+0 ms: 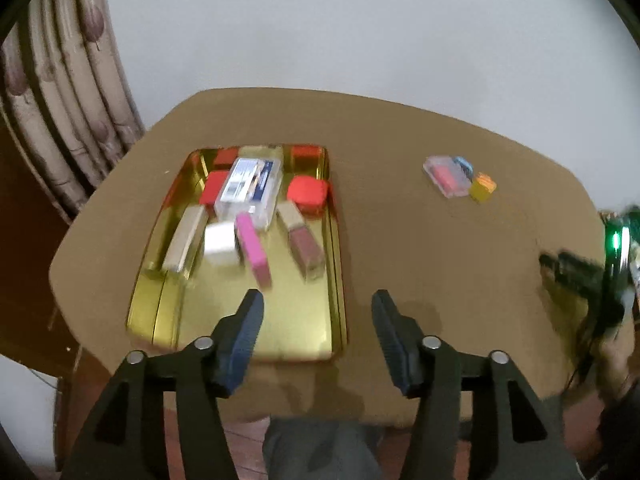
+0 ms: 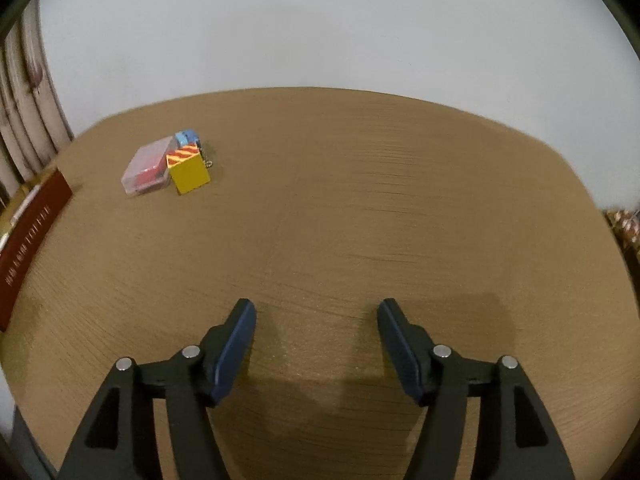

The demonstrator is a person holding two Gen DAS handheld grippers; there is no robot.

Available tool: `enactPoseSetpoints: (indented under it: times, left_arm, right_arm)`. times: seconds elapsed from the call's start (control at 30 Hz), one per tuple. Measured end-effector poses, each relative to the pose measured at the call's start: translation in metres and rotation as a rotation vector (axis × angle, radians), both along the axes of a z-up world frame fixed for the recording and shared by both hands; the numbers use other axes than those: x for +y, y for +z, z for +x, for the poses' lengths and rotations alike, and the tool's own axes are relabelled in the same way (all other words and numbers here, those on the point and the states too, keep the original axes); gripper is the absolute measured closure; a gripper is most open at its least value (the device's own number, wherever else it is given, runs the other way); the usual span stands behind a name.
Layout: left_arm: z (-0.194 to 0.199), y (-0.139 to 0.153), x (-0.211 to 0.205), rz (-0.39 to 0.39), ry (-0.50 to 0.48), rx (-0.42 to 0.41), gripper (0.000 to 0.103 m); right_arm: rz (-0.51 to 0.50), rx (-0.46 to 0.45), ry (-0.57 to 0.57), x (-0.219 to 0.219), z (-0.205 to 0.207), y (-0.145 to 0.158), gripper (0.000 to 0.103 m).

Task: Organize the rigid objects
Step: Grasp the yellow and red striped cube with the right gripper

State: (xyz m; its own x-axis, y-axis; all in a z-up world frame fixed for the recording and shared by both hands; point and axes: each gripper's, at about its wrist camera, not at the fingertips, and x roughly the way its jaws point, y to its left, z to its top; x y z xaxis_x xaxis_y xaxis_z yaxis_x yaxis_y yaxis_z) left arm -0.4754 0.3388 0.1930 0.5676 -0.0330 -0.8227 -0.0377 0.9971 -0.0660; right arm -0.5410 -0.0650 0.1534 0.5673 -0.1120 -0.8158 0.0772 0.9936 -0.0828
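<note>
Both the left tongs (image 1: 316,304) and right tongs (image 2: 316,312) hung spread and empty. On the table (image 2: 360,220), the yellow block (image 2: 190,174) touched the clear case (image 2: 146,168), well beyond the gold tray (image 1: 296,332); the right should probably approach squarely and pinch the block's free sides.

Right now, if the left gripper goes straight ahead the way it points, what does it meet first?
Probably the gold tray: the left gripper, jaws open and empty, points over its near right part. Farther along lies a brownish tube. Depth is unclear, so this is a guess.
</note>
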Motion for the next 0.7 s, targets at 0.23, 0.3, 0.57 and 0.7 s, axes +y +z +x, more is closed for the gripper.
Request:
enactPoseSetpoints:
  times: [0.23,0.3,0.57,0.7]
  left_arm:
    - [-0.057,-0.025,0.011,-0.011,0.108,-0.036,0.040]
    - [-0.064,-0.033,0.018,-0.004,0.143,-0.031,0.040]
    - [-0.066,-0.050,0.035,-0.014,0.179,0.025,0.040]
    - [-0.062,-0.059,0.035,-0.018,0.175,0.056,0.040]
  right_arm:
    - [0.080,-0.017,0.166,0.042,0.051,0.026,0.037]
    - [0.051,-0.021,0.216,0.059,0.069,0.031,0.037]
    - [-0.106,0.041,0.318,0.095,0.118,0.013,0.037]
    - [-0.094,0.059,0.324,0.092,0.129,0.004,0.039]
